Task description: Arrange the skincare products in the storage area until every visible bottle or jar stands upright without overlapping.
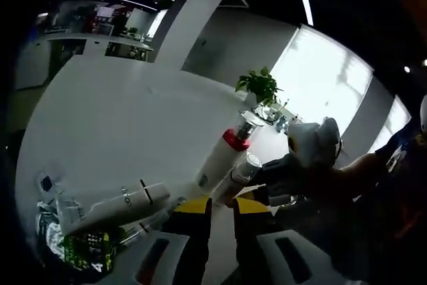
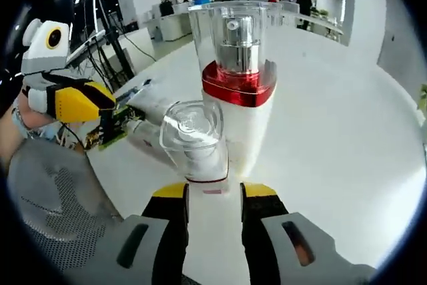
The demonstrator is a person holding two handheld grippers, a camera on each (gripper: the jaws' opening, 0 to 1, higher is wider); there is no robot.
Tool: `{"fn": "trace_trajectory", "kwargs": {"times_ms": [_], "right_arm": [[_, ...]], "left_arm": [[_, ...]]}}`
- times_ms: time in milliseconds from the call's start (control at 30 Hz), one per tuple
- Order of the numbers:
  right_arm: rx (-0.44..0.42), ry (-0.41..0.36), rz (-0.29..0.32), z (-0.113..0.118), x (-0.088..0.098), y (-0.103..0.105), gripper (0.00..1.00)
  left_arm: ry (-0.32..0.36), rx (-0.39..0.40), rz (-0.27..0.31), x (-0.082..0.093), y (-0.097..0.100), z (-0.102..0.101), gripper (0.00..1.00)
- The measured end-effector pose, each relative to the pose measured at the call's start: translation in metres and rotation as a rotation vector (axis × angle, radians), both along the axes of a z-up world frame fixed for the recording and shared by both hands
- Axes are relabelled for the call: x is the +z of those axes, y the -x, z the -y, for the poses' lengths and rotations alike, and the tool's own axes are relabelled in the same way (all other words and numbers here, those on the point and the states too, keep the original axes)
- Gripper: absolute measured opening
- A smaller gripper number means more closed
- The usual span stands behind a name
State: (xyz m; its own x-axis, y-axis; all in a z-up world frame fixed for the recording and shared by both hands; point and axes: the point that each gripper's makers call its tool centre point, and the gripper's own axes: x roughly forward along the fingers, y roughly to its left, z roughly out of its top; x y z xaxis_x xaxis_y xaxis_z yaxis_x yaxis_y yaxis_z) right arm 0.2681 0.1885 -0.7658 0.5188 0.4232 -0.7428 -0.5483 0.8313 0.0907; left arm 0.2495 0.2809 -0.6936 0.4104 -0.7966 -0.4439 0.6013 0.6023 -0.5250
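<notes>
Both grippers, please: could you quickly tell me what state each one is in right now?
Left tool: open, holding nothing.
Right tool: shut on the small white bottle with a clear plastic cap.

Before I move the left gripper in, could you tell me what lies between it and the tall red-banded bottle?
In the right gripper view, a tube lies on its side between the left gripper and the red-banded bottle.

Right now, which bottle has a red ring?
The tall bottle, standing behind the small bottle at the right gripper. The small one is all clear and white.
</notes>
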Motion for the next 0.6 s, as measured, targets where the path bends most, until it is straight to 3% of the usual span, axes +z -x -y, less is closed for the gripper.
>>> {"fn": "trace_trajectory", "kwargs": {"times_ms": [167,600], "right_arm": [[0.032,0.025,0.007,-0.002,0.0,0.003,0.22],[0.075,-0.007,-0.09,-0.008,-0.003,0.025,0.17]], "left_arm": [[0.0,-0.001,-0.001,0.0,0.001,0.0,0.14],[-0.037,0.006,-0.006,-0.008,0.001,-0.004,0.14]]}}
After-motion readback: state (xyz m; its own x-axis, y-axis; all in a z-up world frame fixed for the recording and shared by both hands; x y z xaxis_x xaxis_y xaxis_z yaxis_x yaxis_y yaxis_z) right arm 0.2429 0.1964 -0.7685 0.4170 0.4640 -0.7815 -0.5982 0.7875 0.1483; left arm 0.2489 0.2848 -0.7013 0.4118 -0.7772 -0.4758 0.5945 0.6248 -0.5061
